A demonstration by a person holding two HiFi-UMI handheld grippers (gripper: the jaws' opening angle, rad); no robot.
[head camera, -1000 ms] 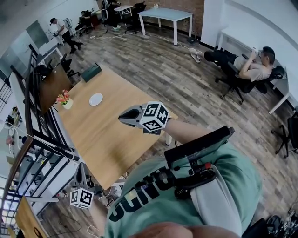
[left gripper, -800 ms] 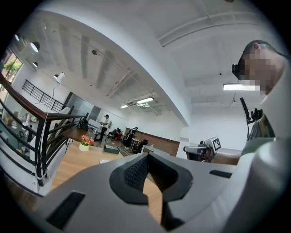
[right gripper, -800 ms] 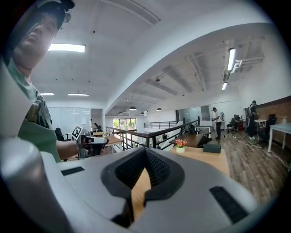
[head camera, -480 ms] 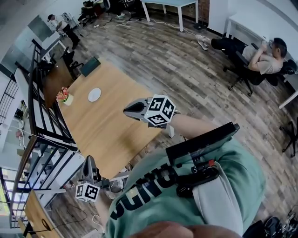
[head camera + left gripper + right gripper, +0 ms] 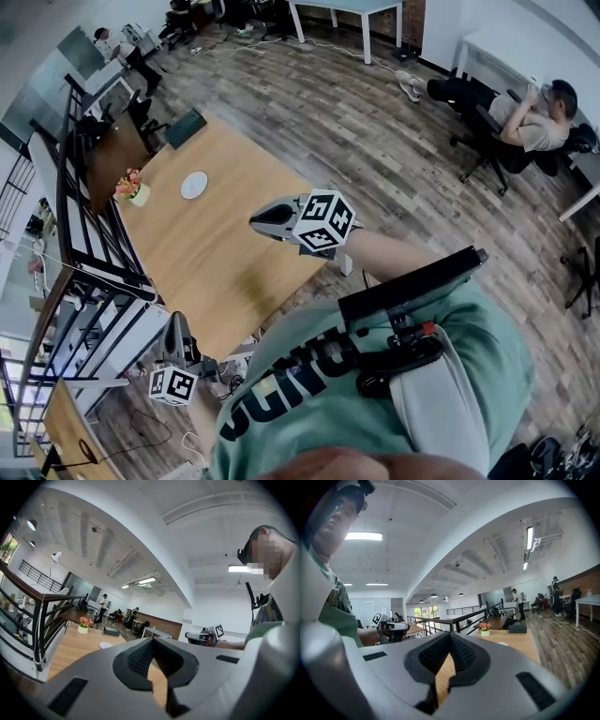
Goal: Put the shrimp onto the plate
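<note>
A small white plate point(image 5: 194, 185) lies on the far part of the wooden table point(image 5: 216, 272); it also shows small in the left gripper view point(image 5: 106, 645) and the right gripper view point(image 5: 502, 644). No shrimp shows in any view. My right gripper point(image 5: 258, 220) hangs over the table's near right part, jaws shut with nothing between them point(image 5: 450, 637). My left gripper point(image 5: 174, 328) is off the table's near left corner, over the floor, also shut and empty point(image 5: 152, 641).
A pot of flowers point(image 5: 131, 187) and a dark box point(image 5: 185, 128) stand at the table's far end. A black railing point(image 5: 84, 253) runs along its left side. A person sits on a chair point(image 5: 506, 122) at the right, others stand far back.
The left gripper has come forward and shows more fully at the table's near left corner. The right gripper has drifted slightly over the table. Both stay shut.
</note>
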